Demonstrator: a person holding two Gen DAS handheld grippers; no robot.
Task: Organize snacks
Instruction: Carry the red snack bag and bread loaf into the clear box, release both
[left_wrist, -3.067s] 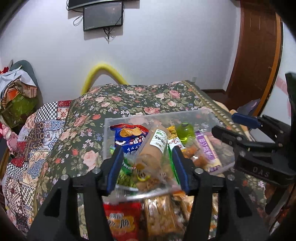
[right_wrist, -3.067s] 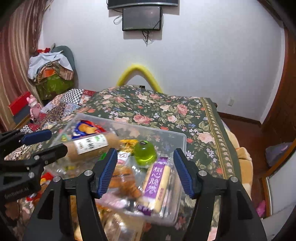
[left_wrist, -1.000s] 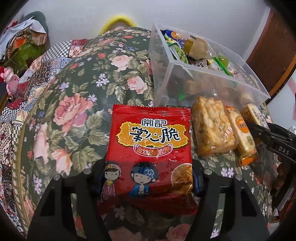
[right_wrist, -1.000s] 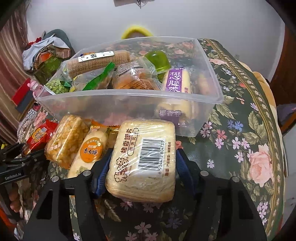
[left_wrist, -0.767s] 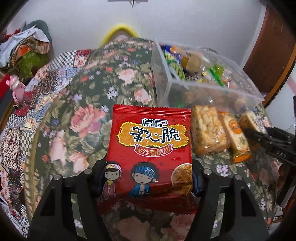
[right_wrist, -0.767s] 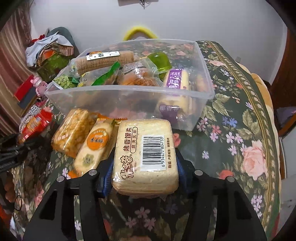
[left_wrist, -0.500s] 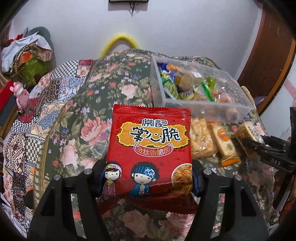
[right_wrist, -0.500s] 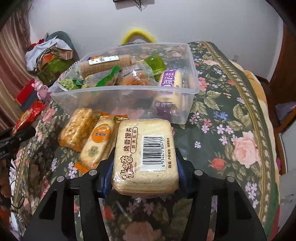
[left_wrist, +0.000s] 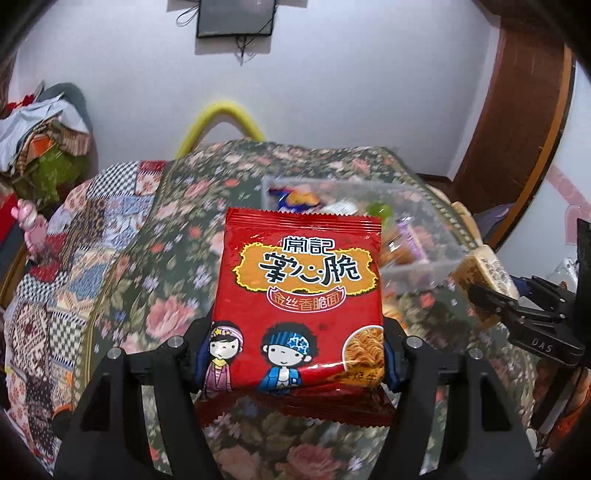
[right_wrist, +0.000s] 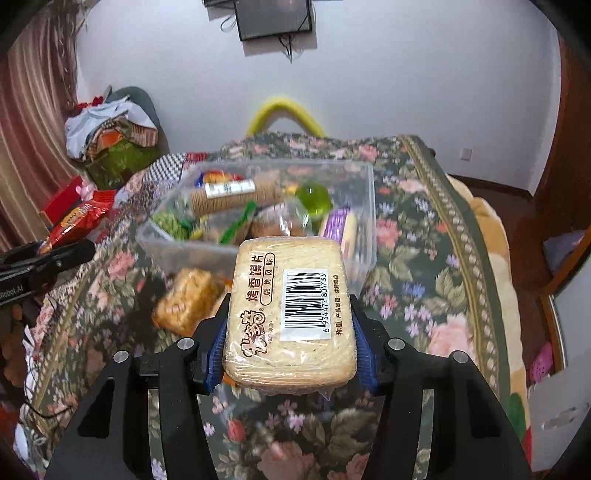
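Left claw (left_wrist: 295, 363) grips a red noodle-snack packet (left_wrist: 301, 314); right claw (right_wrist: 290, 347) grips a pale wrapped biscuit pack (right_wrist: 291, 314). Both have risen since half a second ago, now held above the floral-covered table (right_wrist: 424, 258), nearer than the clear snack bin (right_wrist: 365, 206), beside which a yellow crispy bar (right_wrist: 188, 299) lies.

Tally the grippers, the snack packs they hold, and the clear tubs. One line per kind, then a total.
Grippers: 2 (left gripper, right gripper)
Held snack packs: 2 (red noodle packet in the left, beige bun-slice pack in the right)
Clear tubs: 1 (clear tub, already holding snacks)
Total: 5
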